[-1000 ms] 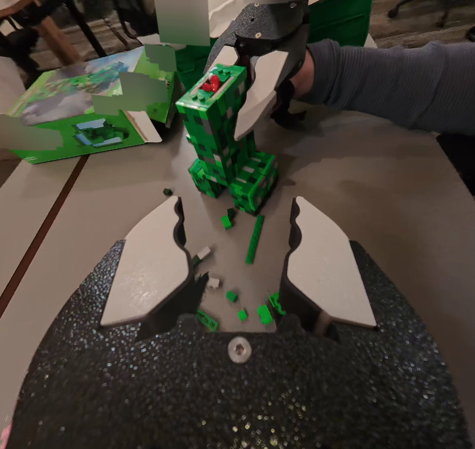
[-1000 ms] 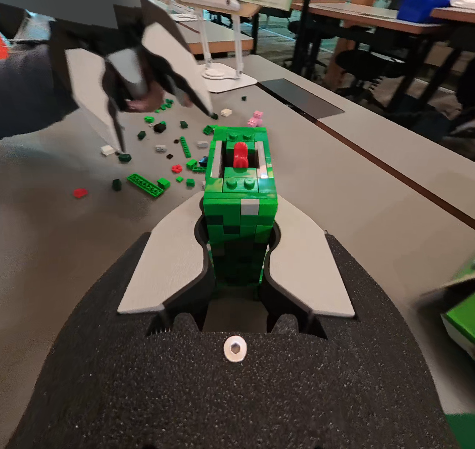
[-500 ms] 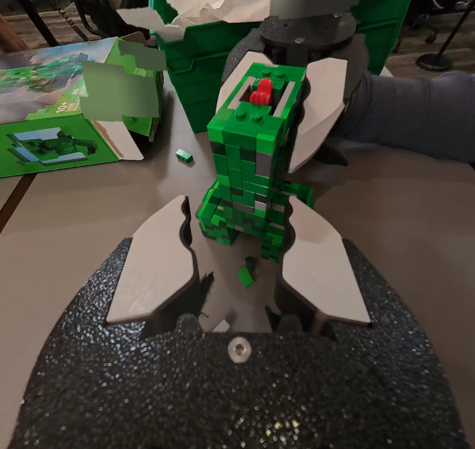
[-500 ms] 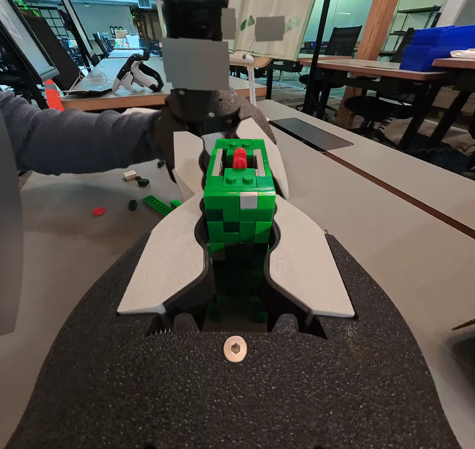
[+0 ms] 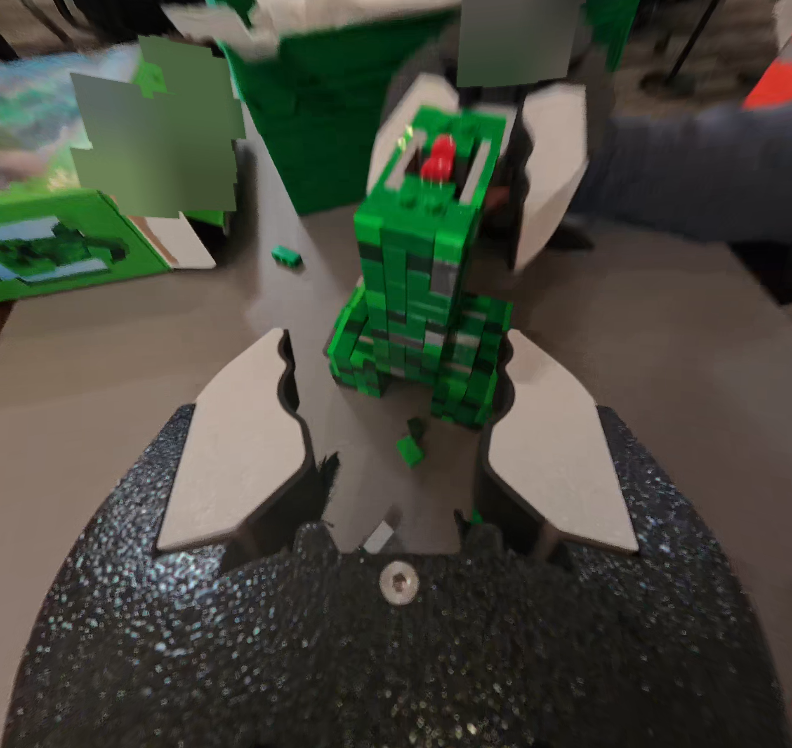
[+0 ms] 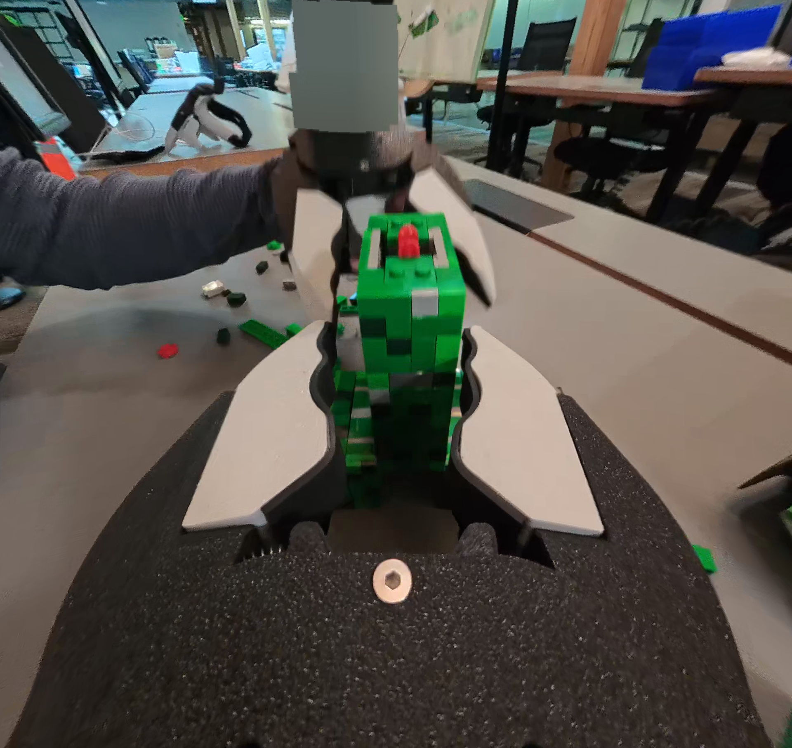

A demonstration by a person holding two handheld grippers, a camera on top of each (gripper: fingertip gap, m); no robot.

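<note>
Brick figure (image 6: 409, 341), gripped before, now stands between both grippers' parted jaws.

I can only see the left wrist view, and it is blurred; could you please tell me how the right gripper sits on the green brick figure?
Observer: The right gripper has one finger on each side of the green brick figure, low on its body. A strip of table shows beside the torso, so I cannot tell whether it grips.
Operator: Thank you. What lies behind my camera?
Observer: Behind the left gripper, loose bricks lie on the table, among them a red round piece and a long green plate.
Operator: And beyond this table?
Observer: A black-and-white handheld device lies on a farther desk.
</note>
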